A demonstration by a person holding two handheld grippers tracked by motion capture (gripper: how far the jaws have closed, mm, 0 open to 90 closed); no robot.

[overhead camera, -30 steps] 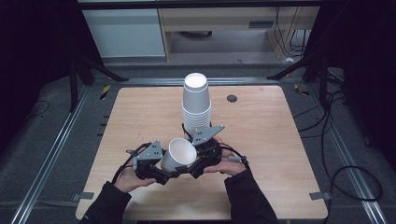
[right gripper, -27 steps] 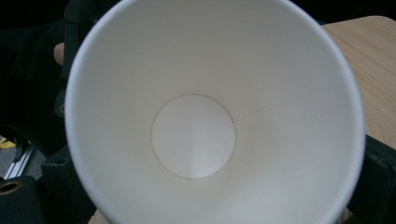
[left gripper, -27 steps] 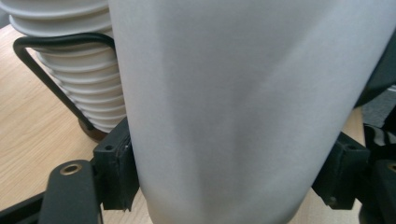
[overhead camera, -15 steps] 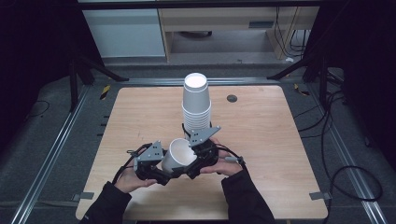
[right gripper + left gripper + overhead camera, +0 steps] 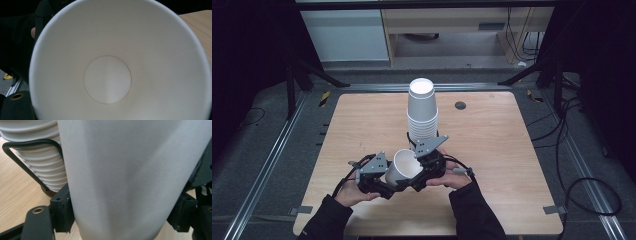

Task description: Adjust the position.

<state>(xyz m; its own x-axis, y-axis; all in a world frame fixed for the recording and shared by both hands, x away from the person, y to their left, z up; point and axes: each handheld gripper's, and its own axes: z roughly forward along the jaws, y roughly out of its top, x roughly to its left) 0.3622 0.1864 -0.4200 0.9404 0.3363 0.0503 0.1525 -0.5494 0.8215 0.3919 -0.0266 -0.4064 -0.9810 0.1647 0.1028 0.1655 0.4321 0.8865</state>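
Now you hold one cup in front of the stack.
Your left gripper (image 5: 384,181) is clamped across the loose paper cup (image 5: 404,167), tilted just in front of the inverted cup stack (image 5: 422,110); nothing has shifted since a second ago. Your right gripper (image 5: 426,167) sits at its rim, grip hidden. Separation looks finished; placing comes next.
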